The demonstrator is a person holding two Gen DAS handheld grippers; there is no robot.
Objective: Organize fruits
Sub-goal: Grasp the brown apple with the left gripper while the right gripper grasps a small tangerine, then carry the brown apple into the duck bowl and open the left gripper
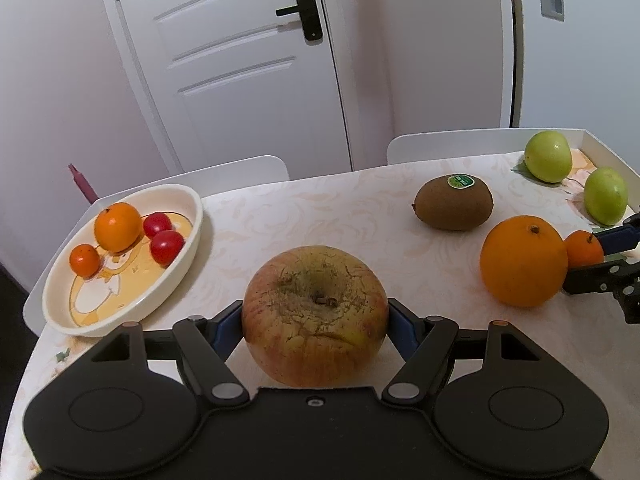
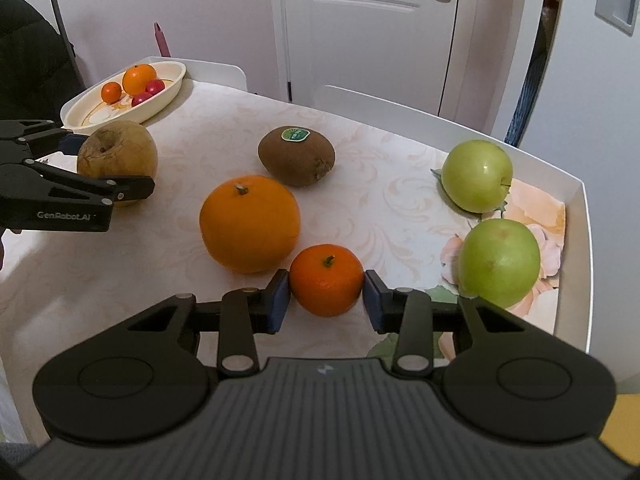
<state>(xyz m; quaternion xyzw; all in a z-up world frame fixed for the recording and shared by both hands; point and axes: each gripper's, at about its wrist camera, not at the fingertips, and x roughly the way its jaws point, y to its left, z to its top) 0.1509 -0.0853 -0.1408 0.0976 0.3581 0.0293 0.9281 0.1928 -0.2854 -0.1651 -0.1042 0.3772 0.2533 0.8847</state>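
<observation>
Left wrist view: large russet apple point(image 1: 315, 316) is clamped between the left gripper point(image 1: 315, 330) pads, on the table point(image 1: 320, 216) near the plate point(image 1: 192, 240).
Right wrist view: small mandarin point(image 2: 326, 285) is pinched by the right gripper point(image 2: 326, 300) pads, beside the big orange point(image 2: 250, 224).

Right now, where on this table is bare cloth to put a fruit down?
Free: the cloth between the plate, the kiwi and the russet apple. Crowded: the right side, where large orange, small mandarin and two green apples cluster.
</observation>
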